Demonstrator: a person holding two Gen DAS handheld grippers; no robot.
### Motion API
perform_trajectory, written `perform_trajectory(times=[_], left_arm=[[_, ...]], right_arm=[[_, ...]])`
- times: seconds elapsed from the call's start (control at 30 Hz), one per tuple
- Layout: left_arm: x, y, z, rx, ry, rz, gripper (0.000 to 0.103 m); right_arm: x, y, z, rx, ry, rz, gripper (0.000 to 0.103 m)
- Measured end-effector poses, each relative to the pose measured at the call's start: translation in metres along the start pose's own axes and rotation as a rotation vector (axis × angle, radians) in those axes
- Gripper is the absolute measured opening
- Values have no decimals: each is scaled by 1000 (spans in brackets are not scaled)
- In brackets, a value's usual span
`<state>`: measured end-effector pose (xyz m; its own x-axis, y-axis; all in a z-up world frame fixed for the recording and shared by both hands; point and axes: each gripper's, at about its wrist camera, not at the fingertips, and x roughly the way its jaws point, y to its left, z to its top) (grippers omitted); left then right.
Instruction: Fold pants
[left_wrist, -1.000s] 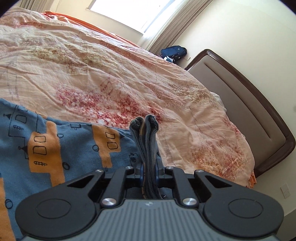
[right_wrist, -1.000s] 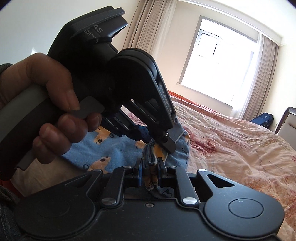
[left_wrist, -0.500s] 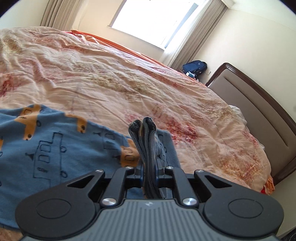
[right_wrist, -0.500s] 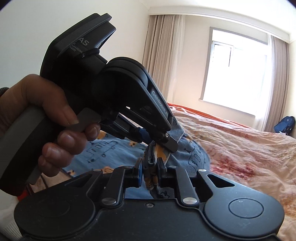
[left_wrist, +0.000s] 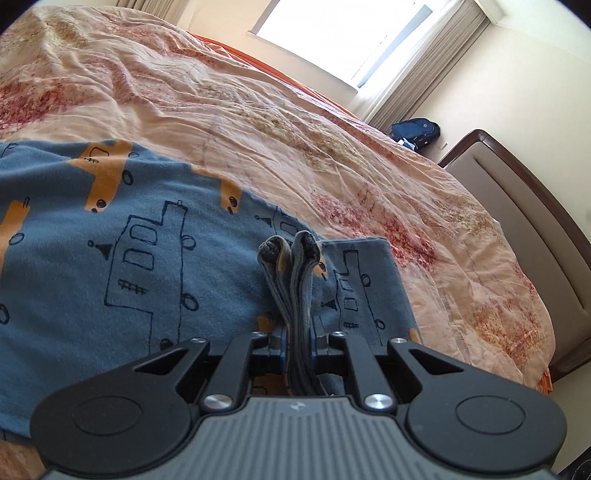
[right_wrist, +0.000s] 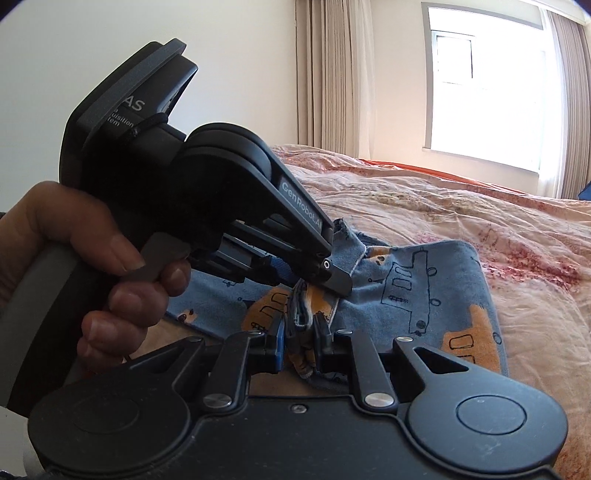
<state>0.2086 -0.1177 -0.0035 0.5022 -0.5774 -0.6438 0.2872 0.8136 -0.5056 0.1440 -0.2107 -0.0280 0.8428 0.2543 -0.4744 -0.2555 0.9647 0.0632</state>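
Right wrist view: left gripper blocks the blue pants on the floral duvet.
Both it and the right gripper pinch bunched pants fabric; backpack beside headboard.

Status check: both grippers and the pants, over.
Left gripper shut on pants. Right gripper shut on them, beside the left. Pants partly down on the bedspread. Nothing in the way.

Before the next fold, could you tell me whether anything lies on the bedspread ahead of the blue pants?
Nothing visible does: beyond the blue printed cotton pants, the peach floral bedspread lies bare. Both grippers, left and right, clamp their bunched edge.
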Motion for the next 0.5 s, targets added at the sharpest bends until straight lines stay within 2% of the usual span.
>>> perform_trajectory(times=[0.2,0.37,0.5], left_arm=[[-6,-4,2,11,-17,-10,11],[-30,-11,13,47,-66,-19,11],[-52,-4,21,50,-106,-4,11]], right_arm=[[-15,12,-1,1,-13,-6,17],[-25,20,9,-2,-53,-21,17],[-29,32,22,-21,-87,3,17]])
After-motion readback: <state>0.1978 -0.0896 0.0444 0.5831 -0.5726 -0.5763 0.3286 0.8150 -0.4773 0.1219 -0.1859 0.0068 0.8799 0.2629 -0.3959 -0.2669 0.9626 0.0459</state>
